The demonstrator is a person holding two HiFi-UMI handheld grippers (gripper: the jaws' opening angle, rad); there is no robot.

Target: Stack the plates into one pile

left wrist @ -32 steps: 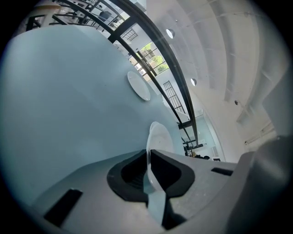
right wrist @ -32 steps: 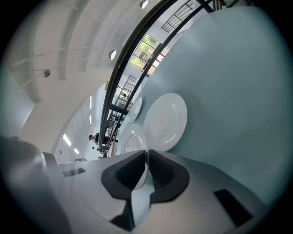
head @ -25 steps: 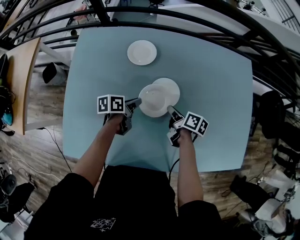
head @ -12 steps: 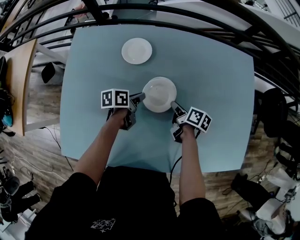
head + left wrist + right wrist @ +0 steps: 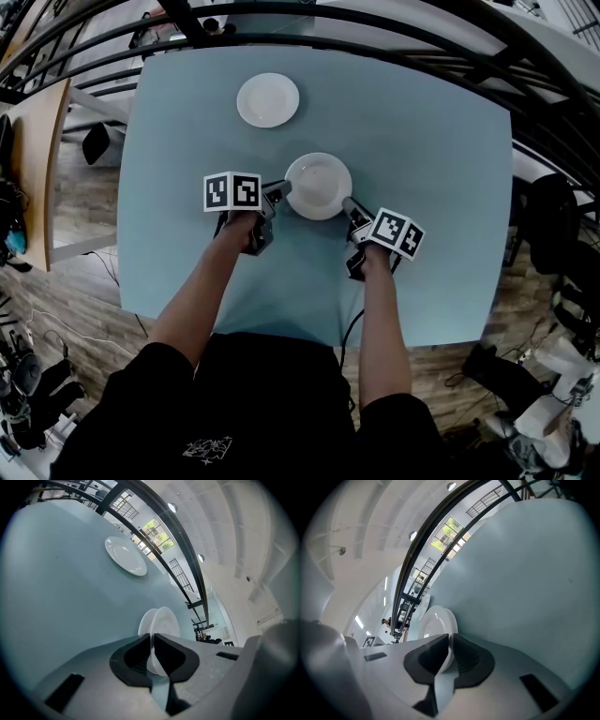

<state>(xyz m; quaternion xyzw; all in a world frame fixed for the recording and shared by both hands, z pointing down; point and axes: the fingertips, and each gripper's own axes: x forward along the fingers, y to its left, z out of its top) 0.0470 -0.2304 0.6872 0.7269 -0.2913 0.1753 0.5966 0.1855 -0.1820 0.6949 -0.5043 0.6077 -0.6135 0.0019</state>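
A white plate (image 5: 319,186) sits mid-table between my two grippers. My left gripper (image 5: 281,191) is shut on its left rim, and my right gripper (image 5: 349,205) is shut on its right rim. The left gripper view shows the rim pinched between the dark pads (image 5: 136,656), with the plate (image 5: 167,623) standing just beyond. A second plate (image 5: 144,624) lies right under it, almost wholly hidden in the head view. Whether the two touch I cannot tell. In the right gripper view the held plate (image 5: 436,624) runs into the shut gripper (image 5: 450,651). A third white plate (image 5: 268,100) lies apart at the far side.
The table (image 5: 431,159) is pale blue, with its near edge under my forearms. A black curved railing (image 5: 394,42) runs round its far and right sides. A wooden bench (image 5: 37,159) stands to the left, over a wood floor.
Both grippers have carried the held plate away from me and a little right, so it now covers the second plate that showed beside it before.
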